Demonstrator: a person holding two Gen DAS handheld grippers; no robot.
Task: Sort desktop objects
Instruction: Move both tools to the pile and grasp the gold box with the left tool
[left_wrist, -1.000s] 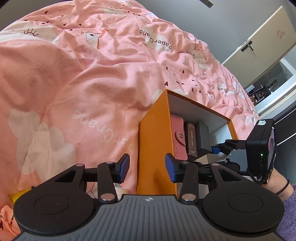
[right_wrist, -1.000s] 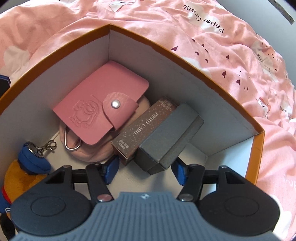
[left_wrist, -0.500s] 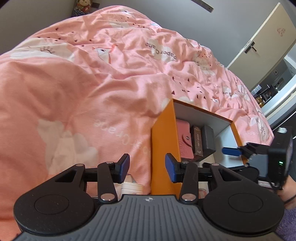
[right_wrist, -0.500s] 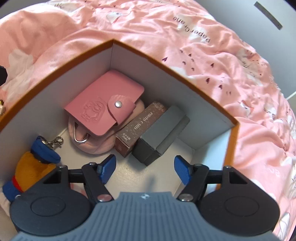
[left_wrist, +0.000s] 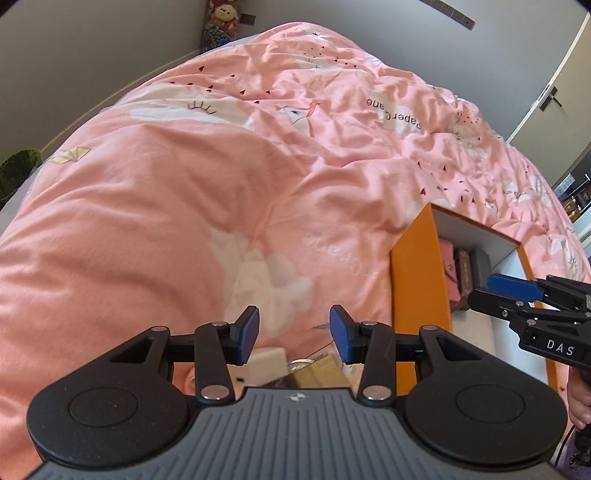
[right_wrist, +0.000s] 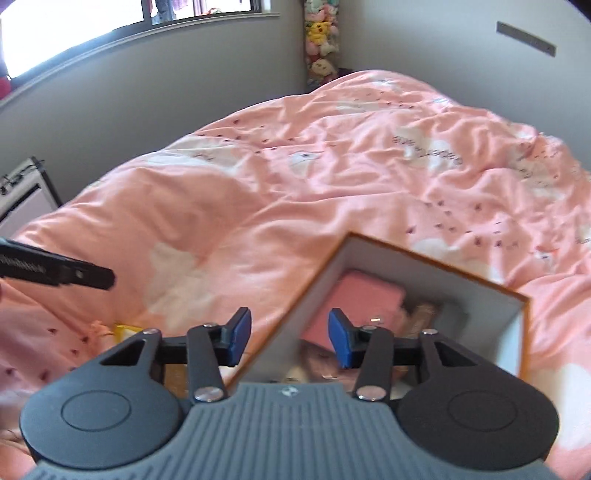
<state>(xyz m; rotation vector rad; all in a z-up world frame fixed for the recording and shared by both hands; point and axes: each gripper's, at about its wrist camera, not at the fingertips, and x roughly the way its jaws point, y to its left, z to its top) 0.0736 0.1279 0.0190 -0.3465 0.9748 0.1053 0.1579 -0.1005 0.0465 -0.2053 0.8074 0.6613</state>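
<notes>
Pink duvet (left_wrist: 177, 206) covers bed. Orange box (left_wrist: 419, 291) sits on duvet at right, open top, white inside. In box: pink wallet (right_wrist: 351, 299), brown carton (left_wrist: 464, 273) and grey box (left_wrist: 480, 264) side by side. Left tool (left_wrist: 293, 334) over duvet beside box, jaws half apart, empty. Right tool (right_wrist: 290, 336) above box corner, jaws just narrowed, nothing between.

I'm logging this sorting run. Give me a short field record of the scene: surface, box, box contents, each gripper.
surface: pink duvet
box: orange box, open top, on the duvet
contents: pink wallet, brown card box, grey box
left gripper: open, empty, beside the box
right gripper: open, empty, jaws just closed partway, above the box's near wall
</notes>
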